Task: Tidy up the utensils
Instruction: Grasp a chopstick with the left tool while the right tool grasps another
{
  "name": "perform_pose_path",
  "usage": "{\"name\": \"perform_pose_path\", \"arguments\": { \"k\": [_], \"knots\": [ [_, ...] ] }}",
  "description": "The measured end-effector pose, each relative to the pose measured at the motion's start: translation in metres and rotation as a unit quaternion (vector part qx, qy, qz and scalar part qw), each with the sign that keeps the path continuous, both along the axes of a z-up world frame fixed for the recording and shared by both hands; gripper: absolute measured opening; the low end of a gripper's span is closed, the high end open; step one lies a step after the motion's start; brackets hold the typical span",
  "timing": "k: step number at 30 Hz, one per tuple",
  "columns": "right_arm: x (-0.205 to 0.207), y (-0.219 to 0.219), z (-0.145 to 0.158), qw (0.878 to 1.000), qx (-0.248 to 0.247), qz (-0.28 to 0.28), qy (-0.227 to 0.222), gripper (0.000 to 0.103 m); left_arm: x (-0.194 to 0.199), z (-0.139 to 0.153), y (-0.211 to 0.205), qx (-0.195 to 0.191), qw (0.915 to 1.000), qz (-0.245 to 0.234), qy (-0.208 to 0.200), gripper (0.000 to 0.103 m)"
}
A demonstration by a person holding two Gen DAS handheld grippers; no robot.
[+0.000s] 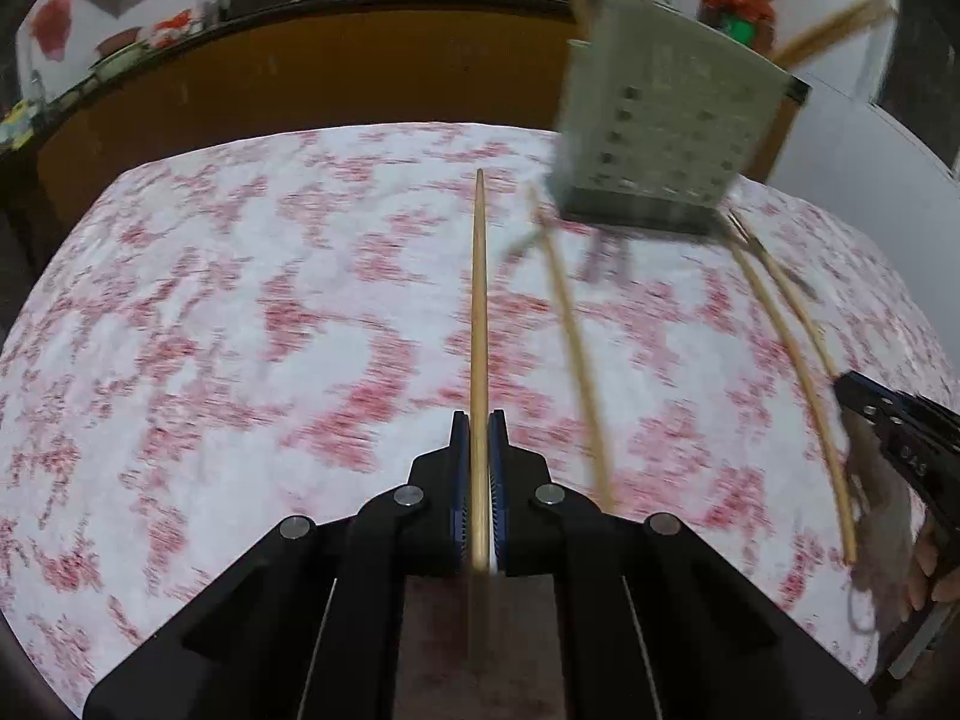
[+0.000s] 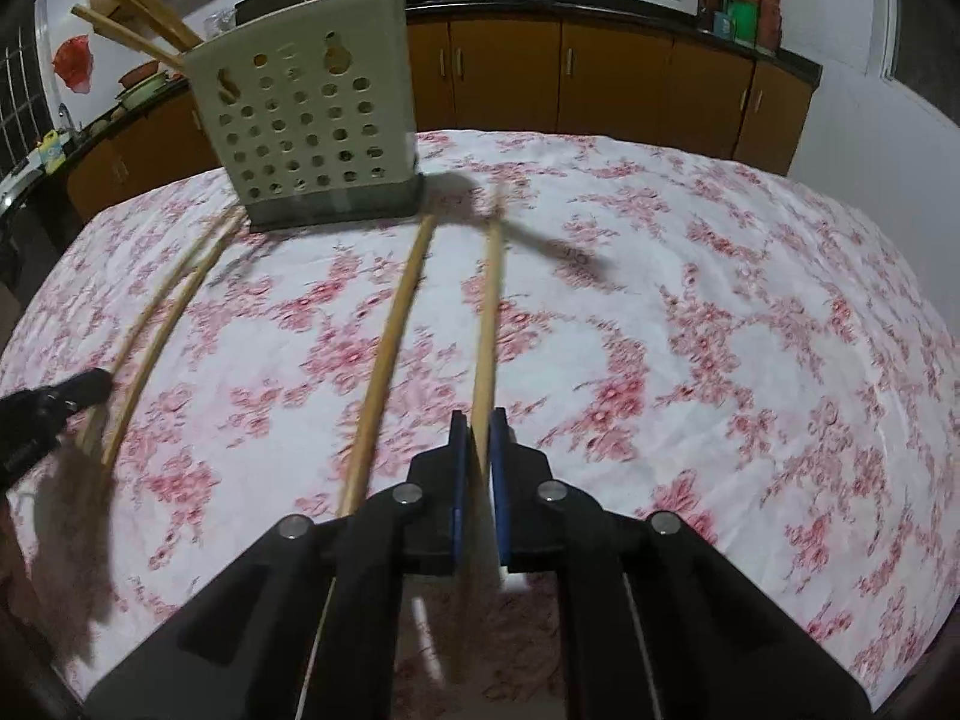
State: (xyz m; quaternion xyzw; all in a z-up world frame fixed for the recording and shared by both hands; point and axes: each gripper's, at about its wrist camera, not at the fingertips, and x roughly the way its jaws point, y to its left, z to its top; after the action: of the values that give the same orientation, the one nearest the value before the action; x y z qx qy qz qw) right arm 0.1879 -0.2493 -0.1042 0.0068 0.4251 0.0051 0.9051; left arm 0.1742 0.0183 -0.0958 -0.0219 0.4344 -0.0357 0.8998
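My left gripper is shut on a wooden chopstick that points forward above the table. My right gripper is shut on another wooden chopstick that points toward the holder. A perforated beige utensil holder stands at the far side of the table with several chopsticks leaning out of it; it shows blurred in the left wrist view. One loose chopstick lies left of my right gripper. Two more chopsticks lie further left; they show at the right of the left wrist view.
The table carries a white cloth with red flowers. The other gripper shows at the left edge of the right wrist view and at the right edge of the left wrist view. Orange cabinets and a cluttered counter stand behind.
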Motion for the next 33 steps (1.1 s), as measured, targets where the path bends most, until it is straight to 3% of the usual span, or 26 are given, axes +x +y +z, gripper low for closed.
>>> {"name": "perform_pose_path", "arguments": {
  "k": [5,9,16,33],
  "knots": [
    [0.008,-0.018,-0.001,0.999,-0.003,-0.039,-0.007,0.009,0.003,0.001,0.018,-0.009,0.9998,0.018,-0.001,0.007],
    [0.008,-0.020,-0.002,0.999,0.002,-0.038,-0.006,0.010,0.001,0.000,0.012,0.011,0.9997,0.017,-0.010,0.008],
    [0.006,-0.021,-0.003,0.999,0.006,-0.038,-0.006,0.010,-0.001,0.001,0.018,-0.015,0.9997,0.018,-0.010,0.008],
    [0.007,-0.021,-0.004,0.999,0.008,-0.035,-0.006,0.013,-0.002,0.001,0.017,-0.026,0.9994,0.020,-0.009,0.008]
  ]
}}
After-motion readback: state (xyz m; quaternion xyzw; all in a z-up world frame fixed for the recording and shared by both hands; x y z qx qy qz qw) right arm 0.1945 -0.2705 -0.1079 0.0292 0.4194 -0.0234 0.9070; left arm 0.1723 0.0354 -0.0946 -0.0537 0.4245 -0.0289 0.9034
